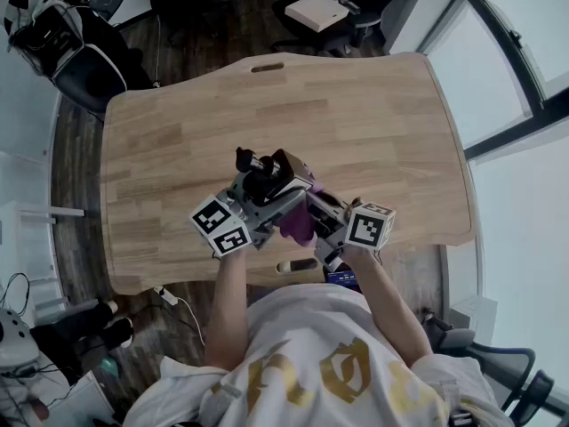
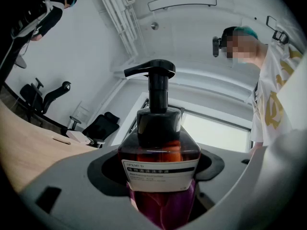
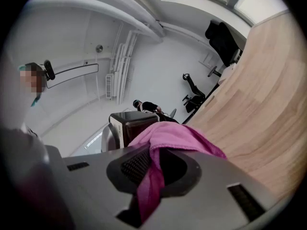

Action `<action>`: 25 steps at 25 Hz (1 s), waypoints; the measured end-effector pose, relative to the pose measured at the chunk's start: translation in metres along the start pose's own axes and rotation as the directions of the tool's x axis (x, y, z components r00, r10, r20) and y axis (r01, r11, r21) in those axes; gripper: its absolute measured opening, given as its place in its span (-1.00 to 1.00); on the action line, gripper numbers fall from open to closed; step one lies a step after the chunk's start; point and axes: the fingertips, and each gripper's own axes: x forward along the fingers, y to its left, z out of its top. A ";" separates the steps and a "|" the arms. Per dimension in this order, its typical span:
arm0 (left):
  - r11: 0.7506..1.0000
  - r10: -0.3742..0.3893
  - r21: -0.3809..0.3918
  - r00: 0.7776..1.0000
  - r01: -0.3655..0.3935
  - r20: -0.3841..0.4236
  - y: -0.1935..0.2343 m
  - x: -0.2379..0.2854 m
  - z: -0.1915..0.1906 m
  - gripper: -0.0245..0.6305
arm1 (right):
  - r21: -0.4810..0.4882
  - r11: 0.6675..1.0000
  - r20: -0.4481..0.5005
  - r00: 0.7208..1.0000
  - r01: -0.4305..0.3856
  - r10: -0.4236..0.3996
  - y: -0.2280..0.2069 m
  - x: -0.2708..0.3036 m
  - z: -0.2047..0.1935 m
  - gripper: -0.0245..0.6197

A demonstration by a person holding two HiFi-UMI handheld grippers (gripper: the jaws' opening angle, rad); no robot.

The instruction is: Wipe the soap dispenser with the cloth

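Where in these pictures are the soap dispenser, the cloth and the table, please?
soap dispenser [image 2: 160, 175]: left gripper view, on its white label.
cloth [image 3: 177, 135]: right gripper view, on the pink fold draped over the jaws.
table [image 1: 356, 114]: head view, on bare wood of the top.

In the left gripper view I cannot see the soap dispenser's [image 2: 160, 147] base: it runs off the bottom edge. The print on its label [image 2: 160, 174] is too small for me to read. In the right gripper view the cloth [image 3: 177, 135] hides most of the dispenser, leaving one dark corner.
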 end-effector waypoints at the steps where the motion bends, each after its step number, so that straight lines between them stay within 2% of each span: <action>1: 1.000 0.003 0.000 1.000 -0.003 0.001 0.000 0.000 0.000 0.16 | -0.004 1.000 -0.010 1.000 0.000 0.000 0.000 0.000 -0.003 -0.79; 6: 1.000 0.027 0.001 1.000 -0.027 -0.002 0.002 -0.001 -0.003 0.16 | -0.002 1.000 -0.056 0.998 -0.002 0.002 0.002 0.001 -0.016 -0.79; 9: 1.000 0.030 -0.006 1.000 -0.030 -0.003 0.003 -0.003 -0.002 0.16 | -0.005 0.999 -0.053 0.998 -0.033 0.032 0.008 -0.004 -0.017 -0.79; 14: 0.998 0.039 -0.050 0.999 -0.038 0.012 0.009 -0.007 -0.001 0.16 | 0.021 0.994 0.005 0.994 -0.108 0.108 0.017 -0.013 -0.008 -0.79; 21: 0.998 -0.006 -0.062 1.000 0.006 0.006 0.001 -0.004 -0.003 0.16 | 0.013 0.996 0.069 0.994 -0.089 0.088 0.006 -0.015 0.021 -0.79; 25: 0.997 -0.015 -0.072 1.000 0.016 0.008 -0.001 -0.009 -0.005 0.16 | 0.064 0.992 0.161 0.982 -0.112 0.100 0.006 -0.019 0.035 -0.79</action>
